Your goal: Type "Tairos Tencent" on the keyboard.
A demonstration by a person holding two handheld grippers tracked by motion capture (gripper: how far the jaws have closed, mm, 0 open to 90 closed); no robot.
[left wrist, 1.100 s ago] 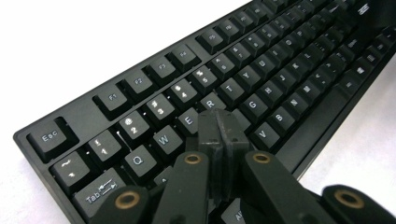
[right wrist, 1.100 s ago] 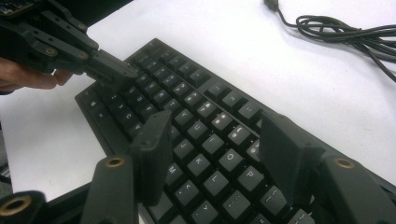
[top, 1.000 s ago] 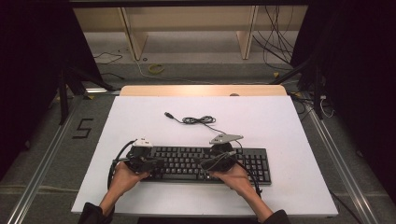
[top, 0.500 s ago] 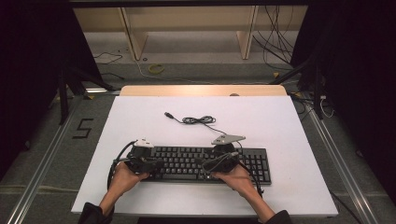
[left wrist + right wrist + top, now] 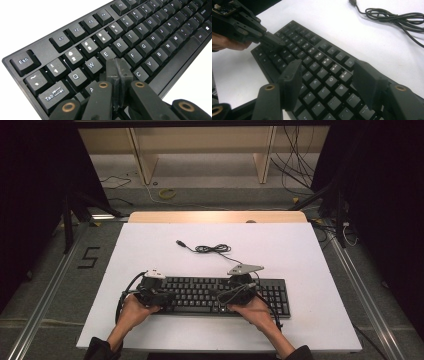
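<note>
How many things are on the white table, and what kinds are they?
Keyboards: 1, the black keyboard
Cables: 1, the black cable lying loose behind it
Grippers: 2, the left gripper with jaws shut over the keys and the right gripper with jaws open
Total: 4

A white rectangular table top [image 5: 310, 250] with a pale wooden far edge [image 5: 215, 216] stands on grey carpeted floor [image 5: 45, 285]. Light wooden shelving [image 5: 200, 145] rises beyond; black curtains [image 5: 380, 195] hang left and right.
</note>
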